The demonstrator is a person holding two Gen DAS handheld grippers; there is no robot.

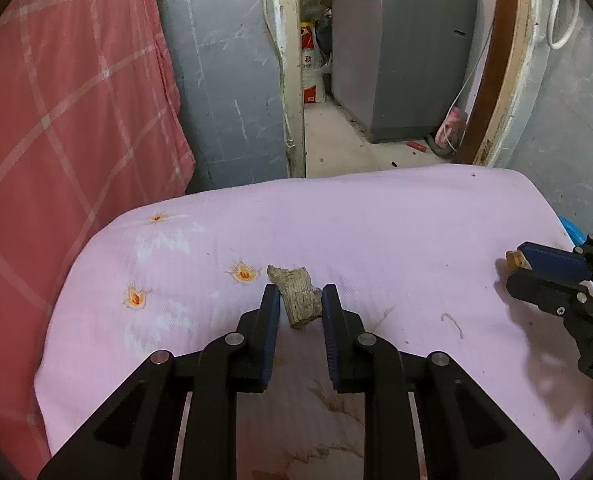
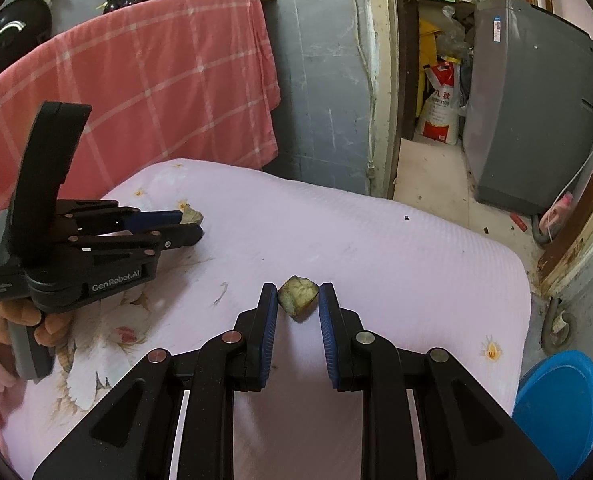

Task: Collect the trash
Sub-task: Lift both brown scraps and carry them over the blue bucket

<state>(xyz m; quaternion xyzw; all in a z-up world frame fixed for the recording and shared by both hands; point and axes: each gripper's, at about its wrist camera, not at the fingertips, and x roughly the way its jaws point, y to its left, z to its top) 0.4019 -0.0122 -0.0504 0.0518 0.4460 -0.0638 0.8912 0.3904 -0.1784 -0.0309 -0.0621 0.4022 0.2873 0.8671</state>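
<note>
A rough brown piece of bark [image 1: 296, 296] lies on the pink cloth-covered table [image 1: 376, 220]. My left gripper [image 1: 296, 300] sits around it with both blue pads touching its sides. It also shows in the right wrist view [image 2: 190, 222], its tips on the bark [image 2: 191, 215]. A small yellowish-green scrap [image 2: 297, 295] lies between the tips of my right gripper [image 2: 297, 300], the pads at its sides. The right gripper shows in the left wrist view [image 1: 514, 268], its pads closed on the scrap.
A blue bin [image 2: 556, 404] stands on the floor at the table's right edge. A pink checked cloth [image 2: 156, 80] hangs behind the table. A grey washing machine [image 2: 536, 100] and a sack [image 2: 438, 100] stand beyond the doorway. Flower prints and stains mark the cloth.
</note>
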